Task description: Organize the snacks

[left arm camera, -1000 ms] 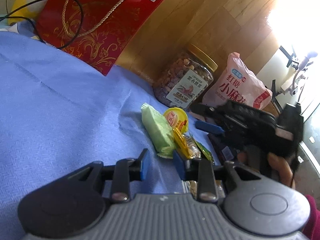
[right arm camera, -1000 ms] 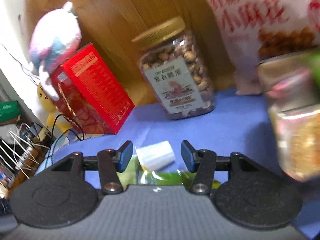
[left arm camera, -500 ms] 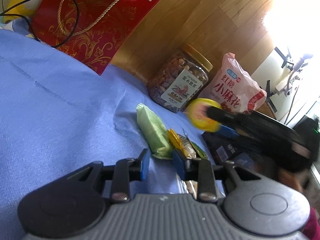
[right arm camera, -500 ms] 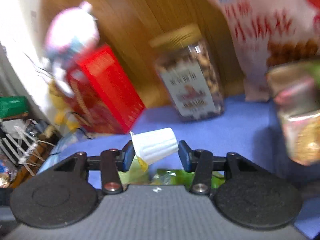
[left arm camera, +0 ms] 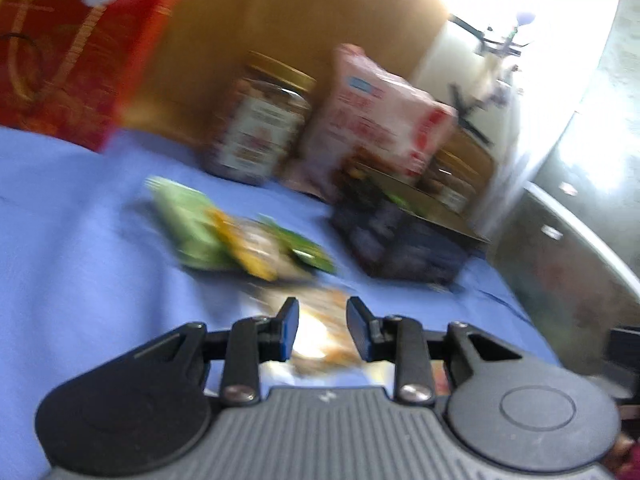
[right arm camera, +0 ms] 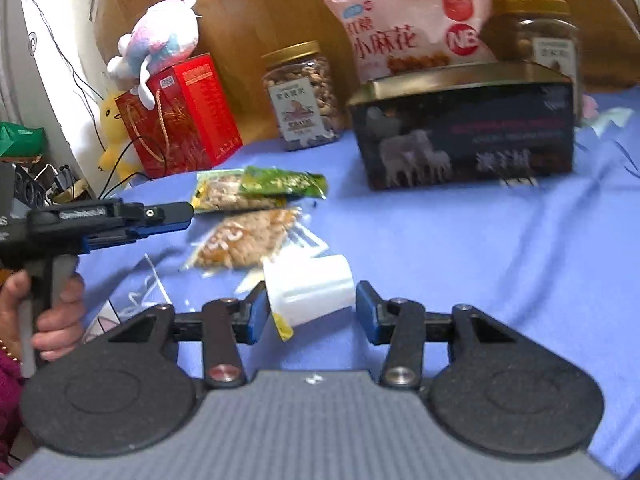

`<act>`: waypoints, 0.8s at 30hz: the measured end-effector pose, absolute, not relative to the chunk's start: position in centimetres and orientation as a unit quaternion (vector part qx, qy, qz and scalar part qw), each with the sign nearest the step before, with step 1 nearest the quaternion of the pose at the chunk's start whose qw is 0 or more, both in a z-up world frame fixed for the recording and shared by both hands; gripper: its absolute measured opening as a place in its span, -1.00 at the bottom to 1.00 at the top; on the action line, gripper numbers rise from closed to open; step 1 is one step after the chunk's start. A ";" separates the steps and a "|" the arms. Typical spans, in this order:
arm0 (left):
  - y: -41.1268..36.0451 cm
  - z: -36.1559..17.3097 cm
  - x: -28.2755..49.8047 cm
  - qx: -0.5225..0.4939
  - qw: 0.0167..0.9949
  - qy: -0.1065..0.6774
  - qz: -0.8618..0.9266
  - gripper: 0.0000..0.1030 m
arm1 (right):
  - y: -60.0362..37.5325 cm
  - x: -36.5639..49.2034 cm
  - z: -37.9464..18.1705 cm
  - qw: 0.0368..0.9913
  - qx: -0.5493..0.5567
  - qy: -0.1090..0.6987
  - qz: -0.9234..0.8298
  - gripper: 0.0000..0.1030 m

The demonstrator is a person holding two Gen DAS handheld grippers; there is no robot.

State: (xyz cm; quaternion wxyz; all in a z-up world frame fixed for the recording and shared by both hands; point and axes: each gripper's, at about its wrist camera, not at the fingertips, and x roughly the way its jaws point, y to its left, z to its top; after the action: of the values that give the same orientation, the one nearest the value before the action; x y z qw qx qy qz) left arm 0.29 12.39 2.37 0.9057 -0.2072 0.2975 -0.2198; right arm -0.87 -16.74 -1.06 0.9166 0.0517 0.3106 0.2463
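My right gripper (right arm camera: 307,309) is shut on a white jelly cup (right arm camera: 310,290) with a yellow lid, held on its side above the blue cloth (right arm camera: 460,248). My left gripper (left arm camera: 318,322) is open and empty, low over a clear packet of biscuits (left arm camera: 316,332); it also shows at the left of the right wrist view (right arm camera: 160,220). That packet (right arm camera: 244,240) lies in front of a yellow-edged nut packet (right arm camera: 224,194) and a green packet (right arm camera: 280,182). A pale green packet (left arm camera: 188,220) lies to their left. The left wrist view is blurred.
A dark tin box (right arm camera: 464,128) stands on the cloth ahead right. Behind it are a pink snack bag (right arm camera: 404,28) and two nut jars (right arm camera: 304,96) (right arm camera: 544,36). A red gift box (right arm camera: 180,120) with plush toys stands at back left.
My right gripper has lifted the jelly cup off the pile and pulled back towards me. My left gripper has swung right and now hovers over the clear biscuit packet.
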 end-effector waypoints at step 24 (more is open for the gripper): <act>0.5 5.0 2.4 -0.168 0.874 0.345 -0.298 -0.42 | -19.5 -0.6 0.1 0.932 0.054 0.244 0.261 -0.11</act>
State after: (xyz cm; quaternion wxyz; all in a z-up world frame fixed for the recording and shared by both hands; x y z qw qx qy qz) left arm 2.41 0.48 5.04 0.8742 -0.1683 0.3448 -0.2976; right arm -0.60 -19.48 0.09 0.9323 0.0544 0.2444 0.2610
